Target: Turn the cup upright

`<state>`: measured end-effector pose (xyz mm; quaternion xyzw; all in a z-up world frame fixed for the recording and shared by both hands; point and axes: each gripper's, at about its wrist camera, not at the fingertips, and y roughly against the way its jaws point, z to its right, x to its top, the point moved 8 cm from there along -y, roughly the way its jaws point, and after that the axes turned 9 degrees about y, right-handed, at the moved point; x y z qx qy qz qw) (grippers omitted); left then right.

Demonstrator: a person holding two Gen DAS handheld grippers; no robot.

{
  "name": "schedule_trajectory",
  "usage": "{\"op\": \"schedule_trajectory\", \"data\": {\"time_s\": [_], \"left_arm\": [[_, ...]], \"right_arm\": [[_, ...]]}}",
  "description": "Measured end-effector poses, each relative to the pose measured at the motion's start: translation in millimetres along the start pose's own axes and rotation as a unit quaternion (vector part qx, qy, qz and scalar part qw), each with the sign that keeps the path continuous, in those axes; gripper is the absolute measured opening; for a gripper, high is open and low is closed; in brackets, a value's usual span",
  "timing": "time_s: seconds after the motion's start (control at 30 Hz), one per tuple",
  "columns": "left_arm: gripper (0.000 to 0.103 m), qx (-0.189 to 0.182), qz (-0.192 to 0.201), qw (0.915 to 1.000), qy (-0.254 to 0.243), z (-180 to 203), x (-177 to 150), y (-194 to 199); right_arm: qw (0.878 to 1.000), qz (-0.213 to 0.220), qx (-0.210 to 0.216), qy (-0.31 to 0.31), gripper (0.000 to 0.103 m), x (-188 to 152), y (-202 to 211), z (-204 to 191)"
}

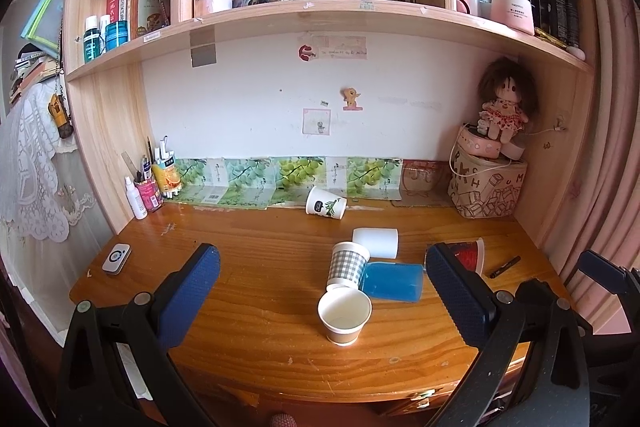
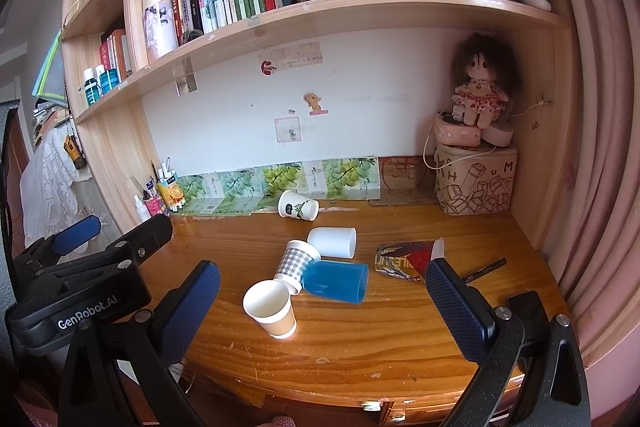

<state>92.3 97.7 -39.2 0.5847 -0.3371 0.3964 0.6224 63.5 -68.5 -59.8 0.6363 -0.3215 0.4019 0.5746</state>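
Several cups sit on the wooden desk (image 1: 248, 327). A brown paper cup (image 1: 344, 314) (image 2: 270, 308) stands upright at the front. Behind it a checked cup (image 1: 348, 264) (image 2: 295, 265), a blue cup (image 1: 394, 281) (image 2: 335, 281), a white cup (image 1: 376, 242) (image 2: 333, 241) and a leaf-print cup (image 1: 325, 202) (image 2: 298, 205) lie on their sides. My left gripper (image 1: 322, 297) is open and empty, above the desk's front, with the cups between its fingers in view. My right gripper (image 2: 322, 301) is open and empty, to the right of the left one.
A red foil packet (image 2: 404, 259) and a black pen (image 2: 485, 269) lie at the right. A patterned bag with a doll (image 2: 476, 179) stands in the back right corner. Bottles and a pen holder (image 1: 150, 183) stand at the back left. A small white device (image 1: 116, 258) lies at the left.
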Motion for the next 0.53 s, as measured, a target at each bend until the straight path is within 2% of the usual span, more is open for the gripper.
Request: {"op": "schedule_trajectory", "data": {"time_s": [0.53], "left_arm": [[0.103, 0.006, -0.006, 0.9999, 0.012, -12.8, -3.1, 1.0]], "right_arm": [[1.0, -0.012, 0.006, 0.002, 0.103, -6.3, -1.3, -10.9]]}}
